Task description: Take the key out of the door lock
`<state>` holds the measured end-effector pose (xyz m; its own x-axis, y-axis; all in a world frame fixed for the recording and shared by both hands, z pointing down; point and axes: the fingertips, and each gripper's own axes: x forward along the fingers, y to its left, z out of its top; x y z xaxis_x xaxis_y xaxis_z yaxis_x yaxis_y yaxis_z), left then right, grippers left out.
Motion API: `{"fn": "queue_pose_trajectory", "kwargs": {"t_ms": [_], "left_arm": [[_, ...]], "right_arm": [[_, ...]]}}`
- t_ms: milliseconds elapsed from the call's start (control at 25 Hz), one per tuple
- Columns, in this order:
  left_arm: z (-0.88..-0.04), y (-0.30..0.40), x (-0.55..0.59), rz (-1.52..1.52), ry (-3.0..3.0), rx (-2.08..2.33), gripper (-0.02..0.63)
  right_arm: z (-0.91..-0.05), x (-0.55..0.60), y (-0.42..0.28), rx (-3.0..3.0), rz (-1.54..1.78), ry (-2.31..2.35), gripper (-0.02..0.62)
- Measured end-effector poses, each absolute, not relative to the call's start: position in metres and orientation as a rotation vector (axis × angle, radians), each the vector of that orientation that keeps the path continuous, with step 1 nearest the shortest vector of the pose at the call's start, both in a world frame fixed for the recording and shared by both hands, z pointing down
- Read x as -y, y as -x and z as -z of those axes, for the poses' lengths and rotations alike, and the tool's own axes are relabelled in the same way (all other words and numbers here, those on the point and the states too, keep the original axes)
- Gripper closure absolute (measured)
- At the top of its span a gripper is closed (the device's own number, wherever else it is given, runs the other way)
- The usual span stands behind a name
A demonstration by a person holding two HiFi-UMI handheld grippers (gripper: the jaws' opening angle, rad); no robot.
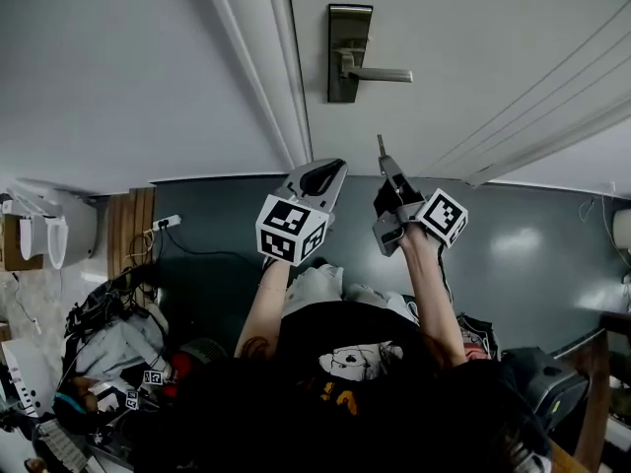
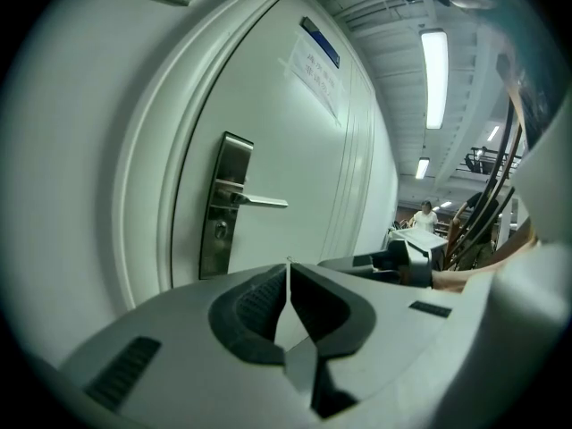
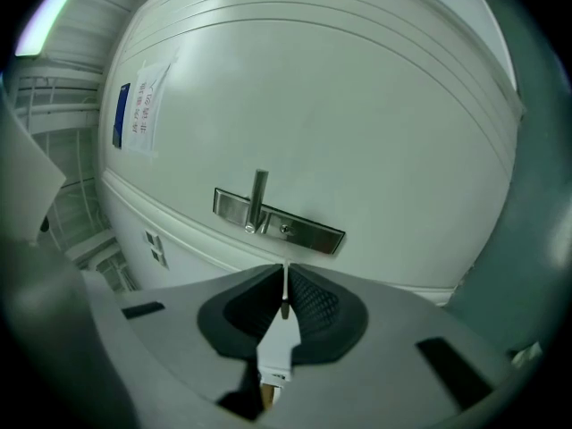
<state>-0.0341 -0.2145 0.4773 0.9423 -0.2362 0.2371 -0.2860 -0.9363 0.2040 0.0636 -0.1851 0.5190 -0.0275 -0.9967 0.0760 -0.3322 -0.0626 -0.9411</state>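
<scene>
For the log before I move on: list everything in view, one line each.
door: one, white, ahead
lock plate: one, steel, on the door
lever handle: one, silver, on the lock plate
notice: one, white and blue, high on the door
key: one, metal, clamped in the right gripper, away from the door
floor: one, grey, below
clutter: one pile, mixed, floor at left
left gripper: one, grey, jaws together, empty
right gripper: one, grey, shut on the key

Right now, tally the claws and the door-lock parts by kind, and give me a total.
Claws: 2 (left claw shut and empty, right claw shut on the key)
Key: 1
Lock plate: 1
Lever handle: 1
Total: 5
</scene>
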Motion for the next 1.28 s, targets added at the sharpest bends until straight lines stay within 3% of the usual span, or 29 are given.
{"fn": "queue_pose_trajectory", "kwargs": {"t_ms": [640,1280], "left_arm": [[-0.473,0.05,0.067,-0.344,-2.866,0.482,0.588],[-0.483,0.081,0.022,-0.35,-2.856,0.593,0.588]], "right_arm": [[-0.504,0.023,-0.049,-1.565,1.115,1.474,0.574],[-0.5,-0.014,-0.015,-1.676,1.147,1.377,0.574]]}}
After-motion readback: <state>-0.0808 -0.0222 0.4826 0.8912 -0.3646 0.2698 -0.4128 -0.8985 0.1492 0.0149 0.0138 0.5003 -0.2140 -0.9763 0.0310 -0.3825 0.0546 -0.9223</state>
